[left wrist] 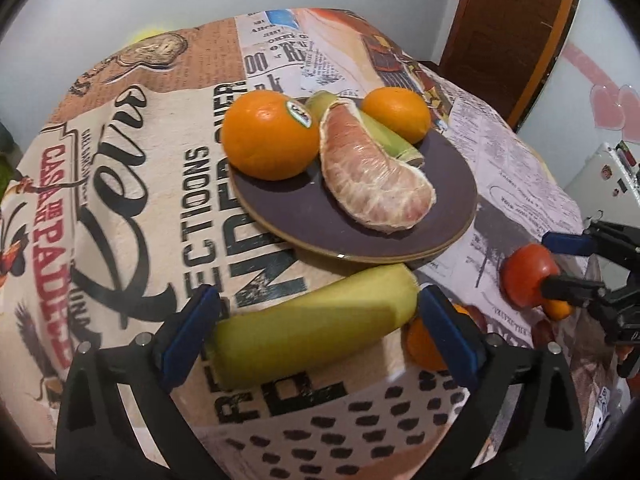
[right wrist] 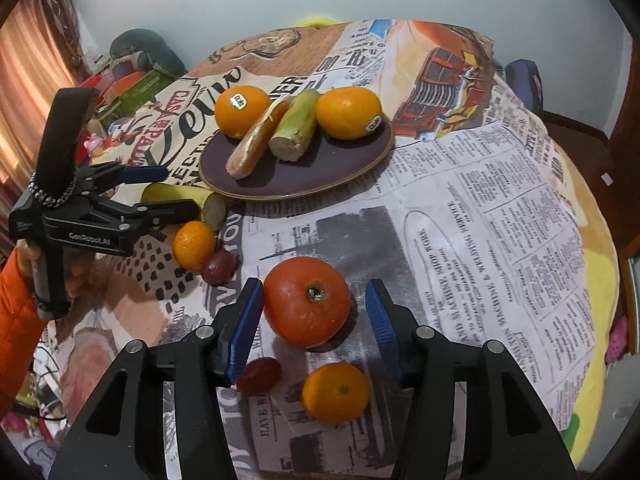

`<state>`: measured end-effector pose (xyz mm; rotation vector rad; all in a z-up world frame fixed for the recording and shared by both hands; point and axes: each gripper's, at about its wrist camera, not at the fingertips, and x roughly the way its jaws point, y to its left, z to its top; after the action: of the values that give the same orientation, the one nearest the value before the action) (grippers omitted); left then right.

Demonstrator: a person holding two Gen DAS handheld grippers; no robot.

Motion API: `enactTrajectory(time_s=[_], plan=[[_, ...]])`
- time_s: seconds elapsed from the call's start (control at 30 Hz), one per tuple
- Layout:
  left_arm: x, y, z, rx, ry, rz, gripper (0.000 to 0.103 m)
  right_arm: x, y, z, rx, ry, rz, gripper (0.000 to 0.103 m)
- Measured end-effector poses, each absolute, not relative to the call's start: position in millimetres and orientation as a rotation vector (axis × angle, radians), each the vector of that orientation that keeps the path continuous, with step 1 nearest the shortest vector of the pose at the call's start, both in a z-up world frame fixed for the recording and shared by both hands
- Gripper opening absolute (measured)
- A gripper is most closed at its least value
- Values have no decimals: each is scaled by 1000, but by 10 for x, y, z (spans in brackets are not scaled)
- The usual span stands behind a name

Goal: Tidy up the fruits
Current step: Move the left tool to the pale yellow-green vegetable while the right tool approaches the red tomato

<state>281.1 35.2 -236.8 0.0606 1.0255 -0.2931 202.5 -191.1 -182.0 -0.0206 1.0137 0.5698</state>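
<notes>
A dark plate (left wrist: 448,200) (right wrist: 344,168) holds two oranges (left wrist: 270,136) (left wrist: 396,114), a pomelo segment (left wrist: 372,184) and a green sugarcane piece (right wrist: 294,128). My left gripper (left wrist: 316,332) is open, its blue pads either side of a yellow-green sugarcane piece (left wrist: 312,324) lying on the cloth in front of the plate. My right gripper (right wrist: 314,324) is open around a red tomato (right wrist: 306,306) on the cloth. In the right wrist view the left gripper (right wrist: 164,190) straddles the same piece (right wrist: 188,198).
Small tangerines (right wrist: 194,244) (right wrist: 335,392) and two dark red grapes (right wrist: 219,266) (right wrist: 259,374) lie on the printed tablecloth (right wrist: 480,220). A wooden door (left wrist: 508,32) stands behind at right. Clutter (right wrist: 132,76) sits beyond the table's left edge.
</notes>
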Motion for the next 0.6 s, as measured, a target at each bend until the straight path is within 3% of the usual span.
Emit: enactTrajectory(time_s=[0.13,0.43,0.5,0.6], plan=[[2808,324,-2379,44,1019,-290,98,2017,-1883,-1874,-33,1023,568,50],[2691,454,-2397,-11,1078,-175,77,2013,-1930,-1881,-12,1026,572,50],[2643,552,-2447,-37,1113,-128,66,2003,-1940,-1877,-10,1024,570,50],[2512,652,-2475,-36,1128,-75,57,1991,-1954,-1876,-7,1023,569,50]])
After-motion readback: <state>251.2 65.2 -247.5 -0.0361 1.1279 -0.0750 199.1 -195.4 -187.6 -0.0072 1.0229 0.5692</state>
